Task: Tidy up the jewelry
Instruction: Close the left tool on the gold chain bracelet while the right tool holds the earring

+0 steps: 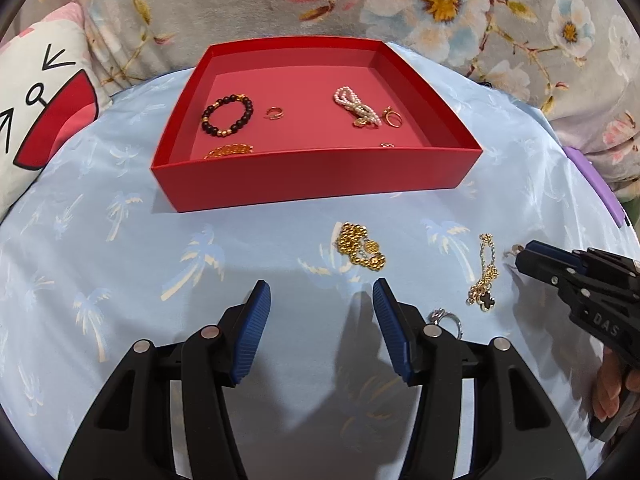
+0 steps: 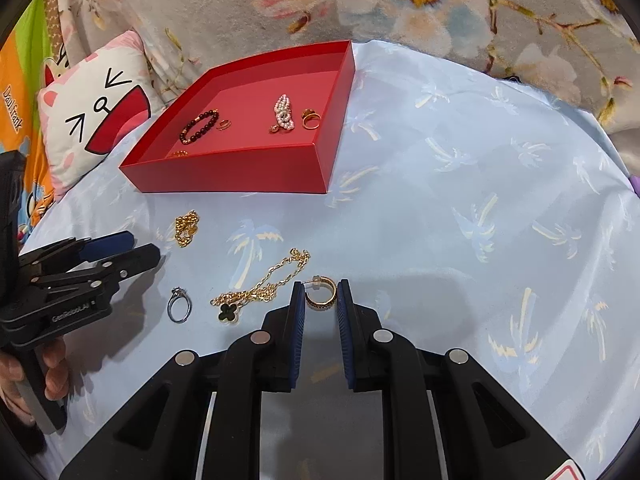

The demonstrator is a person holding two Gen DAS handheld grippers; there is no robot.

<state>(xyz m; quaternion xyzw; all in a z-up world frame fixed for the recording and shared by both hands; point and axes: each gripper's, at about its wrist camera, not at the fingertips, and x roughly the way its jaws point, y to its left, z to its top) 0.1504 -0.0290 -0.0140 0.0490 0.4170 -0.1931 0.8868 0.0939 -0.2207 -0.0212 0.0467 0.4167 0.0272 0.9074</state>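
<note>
Left wrist view first. The red tray (image 1: 316,176), a shallow cardboard-looking box with matte walls, is parked on the pale blue palm-print cloth (image 1: 120,264). Inside it a dark beaded bracelet (image 1: 227,115), a small gold ring (image 1: 274,113) and a bunch of pearl strands (image 1: 356,106) can be made out. Just in front of the tray, on the cloth, a shiny gold bead chain (image 1: 362,246) is piled up, and further right of that a thin gold chain with a black clover charm (image 1: 485,276) is laid out. The left gripper (image 1: 320,312) is held spread, ribbed blue pads apart, nothing between them. The right gripper (image 1: 524,254) is seen well right of the tray's front corner, tips drawn in on something small and gold.

Right wrist view. The gold hoop earring (image 2: 321,293), chunky with a dark band round its edge and a clear stopper on the post, is pinched between the right gripper's (image 2: 321,294) pads, well in front of the tray (image 2: 240,180). A silver ring (image 2: 179,305) with a stone lies flat on the cloth further left.
</note>
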